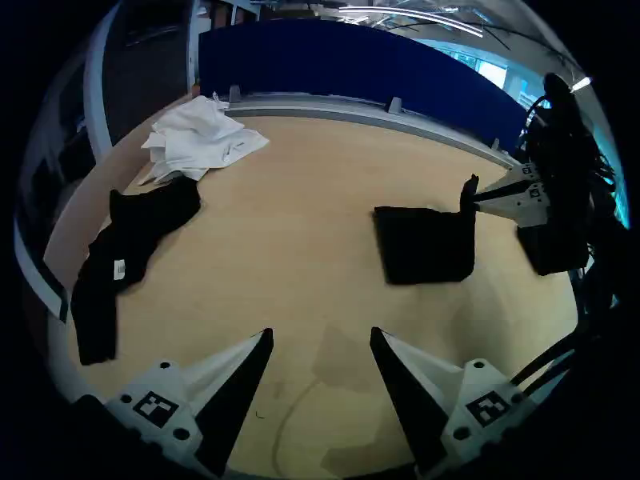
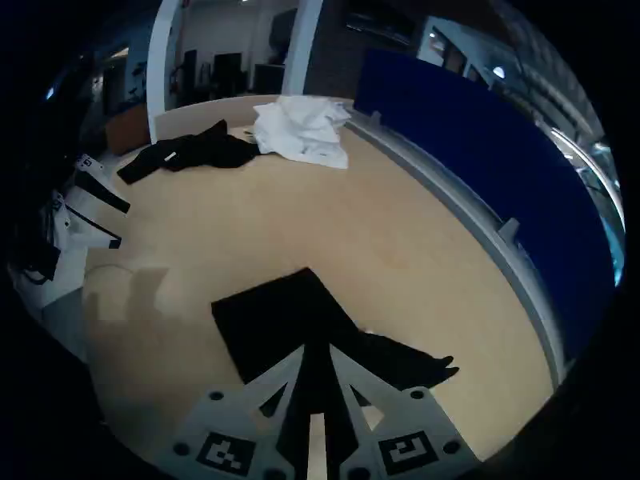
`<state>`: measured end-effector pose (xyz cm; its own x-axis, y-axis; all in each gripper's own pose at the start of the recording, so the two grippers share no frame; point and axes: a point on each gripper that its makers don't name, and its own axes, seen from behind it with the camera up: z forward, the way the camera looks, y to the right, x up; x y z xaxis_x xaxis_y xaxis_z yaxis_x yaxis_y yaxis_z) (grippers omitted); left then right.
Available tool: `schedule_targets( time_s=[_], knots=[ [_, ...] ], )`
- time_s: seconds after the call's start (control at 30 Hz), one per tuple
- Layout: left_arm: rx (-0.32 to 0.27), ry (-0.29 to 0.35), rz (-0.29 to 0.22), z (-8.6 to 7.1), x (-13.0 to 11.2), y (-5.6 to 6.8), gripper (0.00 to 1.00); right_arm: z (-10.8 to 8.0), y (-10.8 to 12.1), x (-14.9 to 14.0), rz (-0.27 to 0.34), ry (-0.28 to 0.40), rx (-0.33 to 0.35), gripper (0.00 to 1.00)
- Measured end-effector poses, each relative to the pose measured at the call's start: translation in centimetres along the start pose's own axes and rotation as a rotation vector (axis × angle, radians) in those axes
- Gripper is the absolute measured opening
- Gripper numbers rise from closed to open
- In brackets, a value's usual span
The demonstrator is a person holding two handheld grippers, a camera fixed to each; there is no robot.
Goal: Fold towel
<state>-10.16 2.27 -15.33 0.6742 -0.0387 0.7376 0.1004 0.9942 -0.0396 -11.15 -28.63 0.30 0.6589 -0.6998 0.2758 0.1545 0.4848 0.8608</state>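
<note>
A black towel [image 1: 424, 244] lies folded into a rectangle on the wooden table [image 1: 304, 208], right of centre in the left gripper view. My right gripper [image 1: 472, 200] holds its far right corner, lifted slightly off the table. In the right gripper view the towel [image 2: 272, 316] spreads just ahead of the right gripper [image 2: 318, 352], whose fingers are shut on its near edge, with a loose flap trailing to the right. My left gripper [image 1: 320, 336] hovers open over bare table, well short of the towel, nothing between its fingers. It also appears at the left edge as the left gripper [image 2: 100, 212].
A crumpled white cloth [image 1: 200, 140] and a black garment [image 1: 132, 244] lie at the table's far left; the same white cloth [image 2: 304, 128] and black garment [image 2: 192, 152] sit at the back in the right gripper view. A blue partition [image 1: 352, 68] runs along the table's far edge.
</note>
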Motion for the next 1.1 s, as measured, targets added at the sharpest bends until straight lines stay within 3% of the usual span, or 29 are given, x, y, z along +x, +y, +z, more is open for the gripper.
schedule_targets(
  time_s=[0.2,0.4,0.67,0.8,1.0,1.1],
  knots=[
    [0.012,0.003,-0.029,-0.4,-1.1,-0.7,0.9,3.5,-3.7,1.0,-0.025,-0.011,0.082,0.06],
    [0.026,0.003,-0.052,-0.9,-2.3,-1.2,0.9,7.3,-7.6,0.0,-0.011,-0.039,0.159,0.07],
    [0.026,0.006,-0.074,-1.1,-2.6,-1.2,0.9,8.3,-8.3,-1.1,0.009,-0.069,0.166,0.1],
    [0.028,0.005,-0.066,-1.1,-2.5,-1.3,0.9,8.2,-8.0,-1.1,0.02,-0.071,0.159,0.23],
    [0.029,0.005,-0.061,-1.1,-2.3,-1.3,0.9,7.6,-7.4,-0.6,0.038,-0.05,0.145,0.66],
    [0.031,0.005,-0.061,-1.1,-2.2,-1.2,0.9,7.2,-7.1,-0.6,0.037,-0.044,0.137,0.68]
  ],
)
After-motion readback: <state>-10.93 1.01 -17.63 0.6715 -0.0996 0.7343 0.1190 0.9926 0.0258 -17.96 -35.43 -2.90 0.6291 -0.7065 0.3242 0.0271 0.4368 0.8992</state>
